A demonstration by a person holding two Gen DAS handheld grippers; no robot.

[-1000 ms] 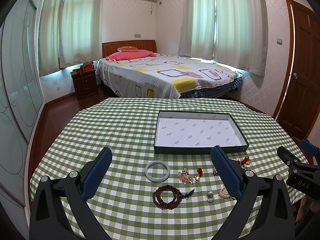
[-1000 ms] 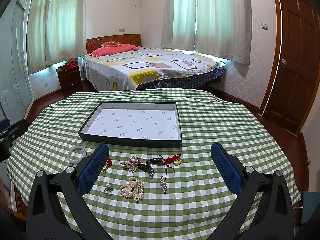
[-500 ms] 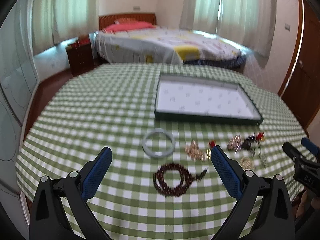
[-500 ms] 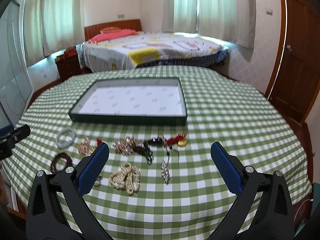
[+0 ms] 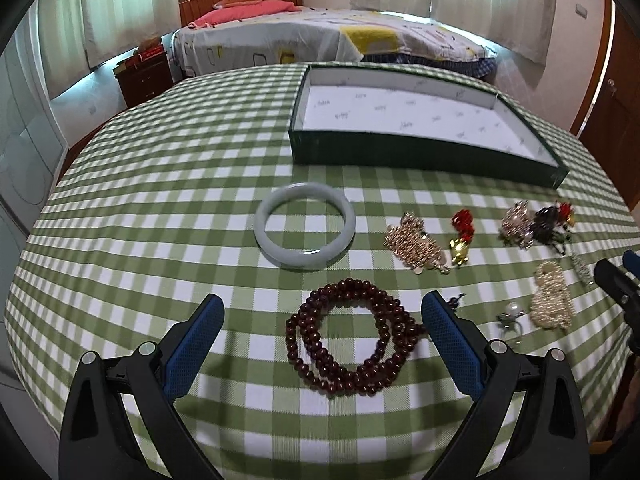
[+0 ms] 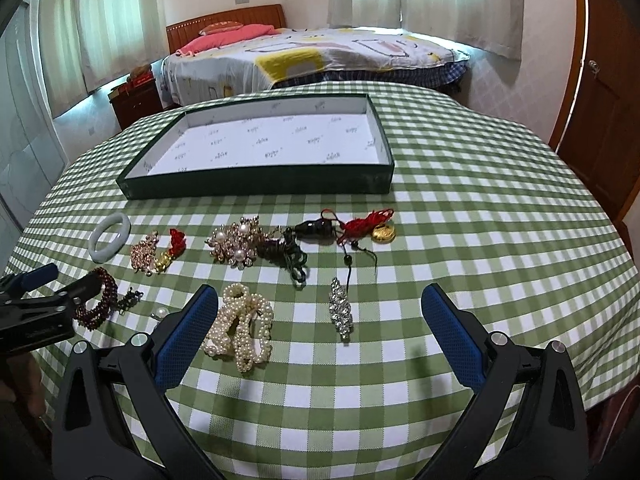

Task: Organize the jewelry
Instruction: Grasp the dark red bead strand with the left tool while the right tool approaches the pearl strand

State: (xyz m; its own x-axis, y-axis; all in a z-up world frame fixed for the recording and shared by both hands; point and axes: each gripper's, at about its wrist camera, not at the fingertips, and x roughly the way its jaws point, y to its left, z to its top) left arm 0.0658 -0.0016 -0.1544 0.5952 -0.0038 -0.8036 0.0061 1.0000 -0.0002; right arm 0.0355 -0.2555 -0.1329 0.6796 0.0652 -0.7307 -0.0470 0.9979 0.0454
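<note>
The left tongs (image 5: 322,322) are spread wide and hold nothing; between their blue tips lies a dark red bead necklace (image 5: 350,354) on the green checked worktop (image 5: 160,200). Just beyond it sits a pale jade bangle (image 5: 305,231), and to its right a gold chain cluster (image 5: 416,246) and a red and gold charm (image 5: 462,236). The right tongs (image 6: 320,320) are likewise wide open and empty, hanging low over the near edge of the worktop. Between their tips lie a pearl bundle (image 6: 240,328) on the left and a small rhinestone piece (image 6: 341,312) nearer the middle. Farther off are a pearl brooch (image 6: 236,246) and a red cord with a gold pendant (image 6: 374,226). A shallow green tray (image 6: 260,184) with a white lining stands at the far side, with nothing in it.
</note>
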